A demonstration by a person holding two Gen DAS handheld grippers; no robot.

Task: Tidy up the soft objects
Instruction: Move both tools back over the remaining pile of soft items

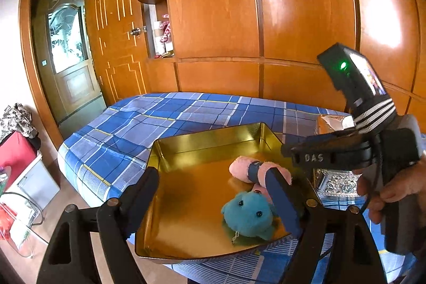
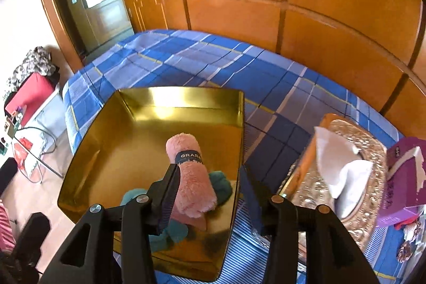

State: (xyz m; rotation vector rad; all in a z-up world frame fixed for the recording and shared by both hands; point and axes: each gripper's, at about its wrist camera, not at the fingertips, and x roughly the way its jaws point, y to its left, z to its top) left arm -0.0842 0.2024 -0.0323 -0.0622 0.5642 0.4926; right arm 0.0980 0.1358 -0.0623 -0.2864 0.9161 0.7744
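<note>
Pink towel roll sits in the tin; right claw apart, could snag it. Left claw gapes at 6 o'clock.

Both tools are black — the left tool and right tool carry navy pads and round silver screws.

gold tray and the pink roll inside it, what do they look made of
Gold tray: seemingly thin metal, like a tin, with a glossy mirror finish; its walls and floor reflect light and the items inside. Pink roll: soft, fluffy fabric, probably a plush or microfibre towel, with a fuzzy matte pile and a dark printed band around it.
</note>
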